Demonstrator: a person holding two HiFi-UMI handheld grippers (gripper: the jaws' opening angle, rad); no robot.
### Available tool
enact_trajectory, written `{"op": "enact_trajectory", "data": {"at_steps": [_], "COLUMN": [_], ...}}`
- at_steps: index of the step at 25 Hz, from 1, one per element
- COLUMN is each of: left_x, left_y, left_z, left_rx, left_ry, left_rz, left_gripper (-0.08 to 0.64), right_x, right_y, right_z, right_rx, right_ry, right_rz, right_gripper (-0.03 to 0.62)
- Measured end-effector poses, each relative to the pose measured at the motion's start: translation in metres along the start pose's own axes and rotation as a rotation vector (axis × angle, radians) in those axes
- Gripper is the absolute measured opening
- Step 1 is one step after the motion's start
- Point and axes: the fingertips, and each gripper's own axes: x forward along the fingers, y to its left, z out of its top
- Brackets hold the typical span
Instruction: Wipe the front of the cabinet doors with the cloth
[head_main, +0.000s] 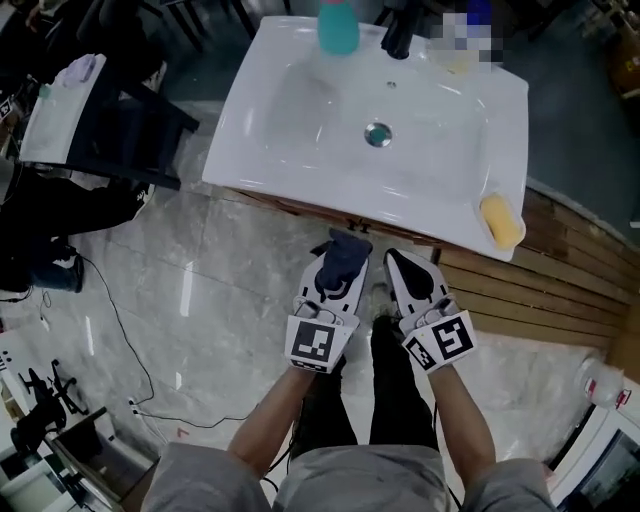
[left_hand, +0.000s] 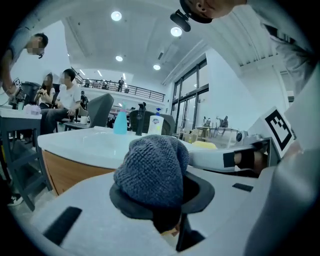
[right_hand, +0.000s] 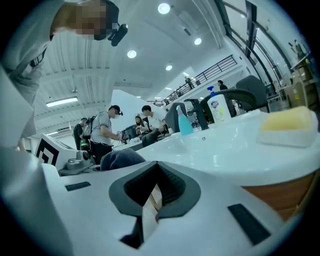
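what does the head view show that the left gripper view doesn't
Only the head view: the basin's drain, the marbled floor, the wooden slats and the person's legs. Only the left gripper view: ceiling lights, seated people and a balcony railing. Both: the white basin, the teal bottle, the yellow sponge, and the grey cloth clamped in the left gripper.

Arms side by side, left claw (head_main: 338, 272) clamps cloth (head_main: 346, 254), right claw (head_main: 401, 266) closed
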Motion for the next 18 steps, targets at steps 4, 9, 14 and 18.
{"op": "enact_trajectory", "data": {"at_steps": [4, 9, 14, 18], "left_x": [-0.012, -0.024, -0.038, -0.05], "left_y": [-0.007, -0.018, -0.038, -0.055], "left_z": [0.046, 0.101, 0.151, 0.192], "left_rx": [0.014, 0.058, 0.085, 0.13], "left_ry": [-0.019, -0.062, -0.083, -0.129], "left_rz": [0.018, 0.03, 0.03, 0.015], "left_gripper": [0.097, 0.097, 0.097, 0.097], "right_x": [-0.011, -0.027, -0.041, -0.055], "right_y": [0.012, 0.021, 0.034, 0.048], "right_z": [0.034, 0.077, 0.124, 0.164], "right_rx": [-0.018, -0.035, -0.076, -0.123], "right_ry": [-0.005, -0.035, -0.077, -0.108], "right_rz": [0.011, -0.006, 0.004, 0.018], "right_gripper": [0.009, 0.009, 0.009, 0.009]}}
